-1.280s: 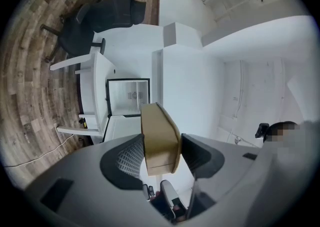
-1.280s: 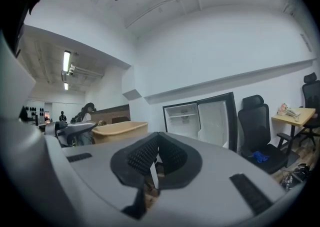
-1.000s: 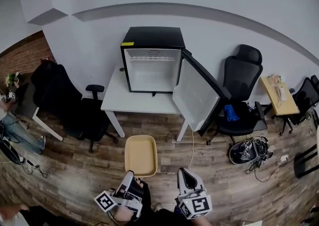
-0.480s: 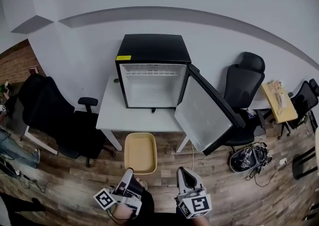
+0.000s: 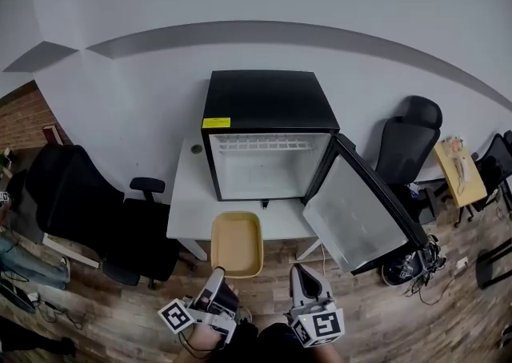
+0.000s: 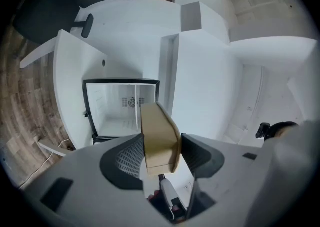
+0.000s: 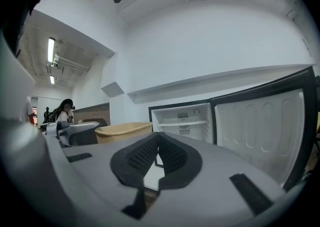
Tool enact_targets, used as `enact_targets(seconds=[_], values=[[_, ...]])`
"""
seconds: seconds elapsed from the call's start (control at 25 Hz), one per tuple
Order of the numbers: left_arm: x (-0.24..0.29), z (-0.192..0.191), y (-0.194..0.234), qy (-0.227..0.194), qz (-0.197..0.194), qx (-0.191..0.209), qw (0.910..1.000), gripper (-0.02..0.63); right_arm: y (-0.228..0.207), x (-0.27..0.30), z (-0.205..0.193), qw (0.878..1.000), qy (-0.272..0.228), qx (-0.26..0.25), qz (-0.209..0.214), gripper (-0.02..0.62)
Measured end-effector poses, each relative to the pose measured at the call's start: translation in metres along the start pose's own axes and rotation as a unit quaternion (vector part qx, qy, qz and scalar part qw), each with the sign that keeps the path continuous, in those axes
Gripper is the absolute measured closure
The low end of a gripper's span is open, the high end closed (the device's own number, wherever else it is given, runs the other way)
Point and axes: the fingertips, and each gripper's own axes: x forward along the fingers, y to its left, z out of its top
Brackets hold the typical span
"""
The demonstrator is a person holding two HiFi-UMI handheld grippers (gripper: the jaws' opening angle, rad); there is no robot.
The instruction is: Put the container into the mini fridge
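A tan rectangular container [image 5: 237, 244] hangs in front of the open black mini fridge [image 5: 269, 133], which stands on a white table [image 5: 192, 209]. My left gripper [image 5: 220, 279] is shut on the container's near end; in the left gripper view the container [image 6: 159, 138] sits edge-on between both pads. My right gripper [image 5: 301, 277] hovers beside it, shut and empty, its pads [image 7: 159, 152] pressed together. From that view the container [image 7: 123, 131] shows at the left and the fridge interior [image 7: 182, 121] straight ahead. The fridge door [image 5: 362, 213] swings out to the right.
Black office chairs stand left [image 5: 88, 209] and right [image 5: 408, 141] of the table. A small wooden side table [image 5: 460, 169] is at far right, cables and gear [image 5: 416, 261] on the wood floor below the door. A person [image 7: 62, 111] stands far off.
The fridge and table have come nearer and shifted toward the centre of the head view. The container, held in the left gripper, now overlaps the table's front edge.
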Motion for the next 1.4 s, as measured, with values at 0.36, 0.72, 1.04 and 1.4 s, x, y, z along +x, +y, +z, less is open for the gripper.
enact_targets(seconds=[0.36, 0.72, 1.04, 1.4], values=[[0.062, 0.036, 0.014, 0.006, -0.01, -0.001, 0.9999, 0.371, -0.011, 0.054, -0.001, 1.0, 0.008, -0.001, -0.007, 0.58], [0.151, 0.05, 0.038, 0.016, -0.006, -0.004, 0.9998, 0.371, -0.056, 0.122, 0.014, 1.0, 0.003, -0.001, -0.003, 0.58], [0.237, 0.059, 0.063, 0.026, -0.011, 0.001, 0.9996, 0.371, -0.107, 0.18, 0.022, 1.0, 0.004, -0.002, -0.002, 0.58], [0.301, 0.062, 0.089, 0.031, -0.003, -0.003, 0.9995, 0.371, -0.146, 0.223, 0.019, 1.0, 0.017, -0.001, -0.001, 0.58]])
